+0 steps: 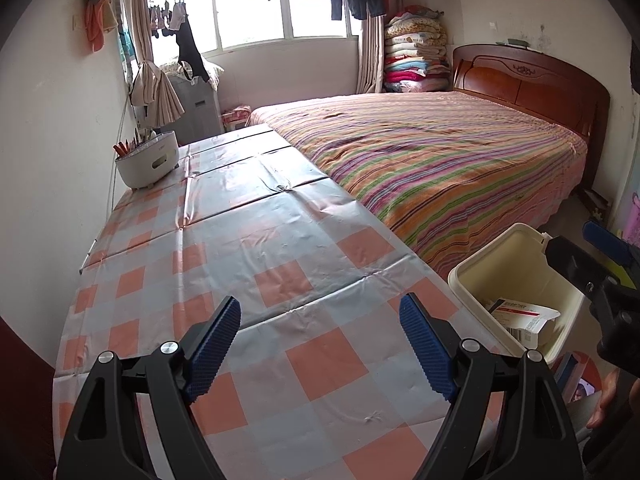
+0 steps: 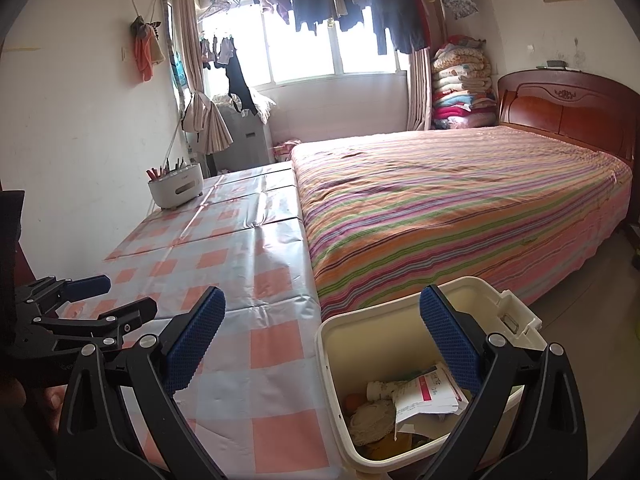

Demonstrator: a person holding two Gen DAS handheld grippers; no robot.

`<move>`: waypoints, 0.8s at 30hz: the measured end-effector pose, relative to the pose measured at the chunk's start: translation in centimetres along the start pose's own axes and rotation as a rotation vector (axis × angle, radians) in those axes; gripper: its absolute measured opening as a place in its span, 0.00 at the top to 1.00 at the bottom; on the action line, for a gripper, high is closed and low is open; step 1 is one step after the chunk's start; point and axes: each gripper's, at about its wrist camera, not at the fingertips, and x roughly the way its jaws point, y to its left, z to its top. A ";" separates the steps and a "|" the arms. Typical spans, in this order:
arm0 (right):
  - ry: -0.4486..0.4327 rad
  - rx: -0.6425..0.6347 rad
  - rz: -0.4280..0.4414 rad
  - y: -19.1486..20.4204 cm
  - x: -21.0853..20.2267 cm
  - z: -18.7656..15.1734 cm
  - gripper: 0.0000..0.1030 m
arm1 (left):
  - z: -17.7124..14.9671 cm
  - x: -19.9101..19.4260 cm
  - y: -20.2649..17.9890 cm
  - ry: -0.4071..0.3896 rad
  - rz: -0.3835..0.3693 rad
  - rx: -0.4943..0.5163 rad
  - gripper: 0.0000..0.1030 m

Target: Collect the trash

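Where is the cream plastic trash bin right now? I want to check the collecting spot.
The cream plastic trash bin stands beside the checked table's right edge, near the striped bed's foot, below the right gripper.

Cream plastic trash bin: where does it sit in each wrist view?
Left wrist: cream plastic trash bin at lower right, beside the table's edge, a printed carton inside.
Right wrist: the bin at bottom centre-right, framed by that gripper's fingers, paper and scraps inside.
Shared landmark: white round utensil holder on the checked tablecloth's far left.
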 end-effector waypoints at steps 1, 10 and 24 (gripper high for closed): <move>0.000 0.001 -0.001 0.0 0.0 0.0 0.07 | 0.0 0.0 0.0 0.002 -0.001 0.000 0.23; -0.002 0.022 -0.006 -0.3 -0.2 0.0 0.07 | 0.0 0.1 -0.1 0.000 0.000 0.003 0.23; 0.002 0.030 0.008 -0.3 -0.4 0.0 0.07 | 0.1 0.7 0.1 0.019 0.008 -0.004 0.23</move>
